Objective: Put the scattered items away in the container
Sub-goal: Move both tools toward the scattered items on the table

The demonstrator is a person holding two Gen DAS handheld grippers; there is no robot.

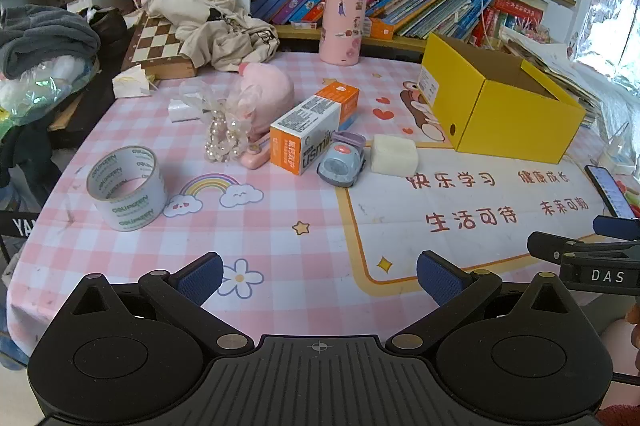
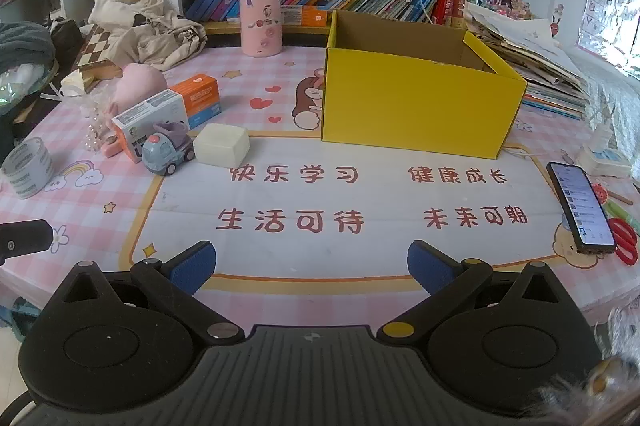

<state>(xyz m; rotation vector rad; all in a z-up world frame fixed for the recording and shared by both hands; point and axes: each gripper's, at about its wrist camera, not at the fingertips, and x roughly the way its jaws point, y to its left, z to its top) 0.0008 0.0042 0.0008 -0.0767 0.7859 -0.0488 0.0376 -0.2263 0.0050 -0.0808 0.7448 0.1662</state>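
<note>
Left gripper (image 1: 320,280), nearest the lens, hangs over the near edge of the table (image 1: 304,306) with its blue pads spread wide and nothing between them. Right gripper (image 2: 312,268) hangs likewise over the near edge, pads (image 2: 430,272) fully apart and empty.

Beyond the claws, toward the table's middle, a cream block (image 2: 221,145) sits just beside a small toy truck (image 2: 167,149), which touches an orange-and-white carton (image 1: 314,125). Behind the carton lie a pink plush (image 1: 266,93) and a beaded bow (image 1: 224,133).

A tape roll (image 1: 127,187) stands apart near the left edge. The open yellow box (image 2: 420,105), the container, stands toward the far right of the table. A phone (image 2: 582,209) lies screen-up at the right edge.
</note>
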